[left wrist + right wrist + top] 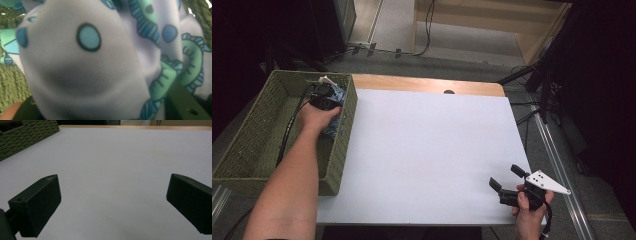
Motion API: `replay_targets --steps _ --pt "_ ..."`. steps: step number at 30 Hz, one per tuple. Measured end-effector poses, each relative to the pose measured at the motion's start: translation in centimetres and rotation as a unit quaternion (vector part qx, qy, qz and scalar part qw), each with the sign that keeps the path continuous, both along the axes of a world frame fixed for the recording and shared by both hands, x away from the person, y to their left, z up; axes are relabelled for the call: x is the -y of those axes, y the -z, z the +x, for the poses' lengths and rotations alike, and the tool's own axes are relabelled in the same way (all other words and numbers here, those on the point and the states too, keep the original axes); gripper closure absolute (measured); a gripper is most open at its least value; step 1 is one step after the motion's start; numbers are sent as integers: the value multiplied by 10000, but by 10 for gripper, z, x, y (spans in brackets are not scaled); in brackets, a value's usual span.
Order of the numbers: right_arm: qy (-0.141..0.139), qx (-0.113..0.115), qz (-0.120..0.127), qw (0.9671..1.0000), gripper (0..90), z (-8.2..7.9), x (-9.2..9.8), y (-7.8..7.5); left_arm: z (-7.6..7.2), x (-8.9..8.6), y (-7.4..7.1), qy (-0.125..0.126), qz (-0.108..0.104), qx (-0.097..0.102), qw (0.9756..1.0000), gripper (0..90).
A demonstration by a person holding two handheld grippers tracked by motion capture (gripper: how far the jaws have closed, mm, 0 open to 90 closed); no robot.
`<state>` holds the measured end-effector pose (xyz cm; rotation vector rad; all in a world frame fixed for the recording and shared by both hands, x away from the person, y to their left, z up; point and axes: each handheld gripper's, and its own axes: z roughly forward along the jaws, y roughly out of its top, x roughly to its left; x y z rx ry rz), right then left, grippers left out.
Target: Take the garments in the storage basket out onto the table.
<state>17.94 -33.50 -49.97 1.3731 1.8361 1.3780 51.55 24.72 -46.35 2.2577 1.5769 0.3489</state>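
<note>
white cloth (82, 70), blue-green pattern

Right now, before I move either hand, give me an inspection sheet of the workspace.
Surface: white table top, bare; wooden edge at the far side.
Job's things: patterned cloth, white with blue and green shapes, inside the woven green basket at the table's left.
Clutter: nothing seen.
Grippers: left gripper is down in the basket at the cloth, which bulges between its jaws; whether the pads press on it cannot be told. Right gripper is open, holding nothing, over the table's near right corner.
Cables: black cable trailing from the left gripper through the basket.
Surroundings: dark floor, cables and stands beyond the table.
</note>
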Motion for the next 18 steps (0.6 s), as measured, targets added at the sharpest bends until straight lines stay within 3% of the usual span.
replay_targets --steps 2,4,9,11,18 --pt "20 9 11 10000 0 -1 1 0 1 6 -2 55 222 -23 9997 656" --pt "35 6 15 10000 0 -1 2 0 2 8 -3 60 252 -69 9996 662" --pt "62 0 8 10000 0 -2 4 1 3 -3 -7 -112 -267 -63 9996 667" --pt "68 17 -12 10000 0 -2 4 1 1 -4 -13 -110 -431 65 9990 668" --pt "92 66 -50 9999 0 -3 4 -2 -5 -6 -25 -180 -596 315 9976 668"
